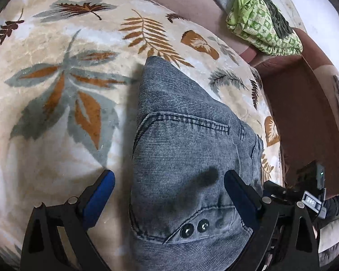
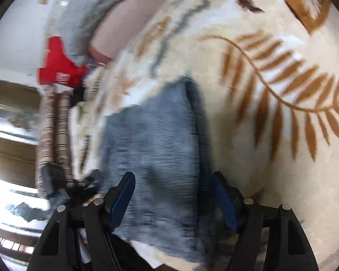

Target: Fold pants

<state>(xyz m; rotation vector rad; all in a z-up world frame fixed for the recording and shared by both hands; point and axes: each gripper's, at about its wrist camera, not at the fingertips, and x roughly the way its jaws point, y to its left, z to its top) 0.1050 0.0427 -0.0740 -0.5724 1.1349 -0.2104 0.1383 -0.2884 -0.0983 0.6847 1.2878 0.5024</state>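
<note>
A cream blanket (image 1: 56, 117) printed with brown and grey leaves covers most of both views, and the pants (image 1: 187, 158) lie on it. In the left wrist view the blanket runs wide and bare to the left of the pants; to the right its edge falls off close beside them, with a brown upholstered piece (image 1: 305, 113) beyond. A green patterned cloth (image 1: 262, 20) sits bunched far up on the right, well apart from the pants.

The pants are grey-blue denim, folded into a long narrow shape. In the left wrist view the long axis runs away from the camera, tapering to a far corner near the middle of the blanket, with a stitched pocket seam crossing it and two dark buttons (image 1: 194, 225) at the near end.

The left tool (image 1: 169, 180) stands wide open, its blue pads either side of the near end of the pants; whether the pads touch the cloth cannot be told.

The right wrist view is blurred. The right tool (image 2: 173, 184) is moderately open with the pants (image 2: 156, 140) between its blue pads, not visibly clamped. Bare blanket (image 2: 271, 158) spreads to the right; a red object (image 2: 56, 65) shows beyond the blanket's left edge
</note>
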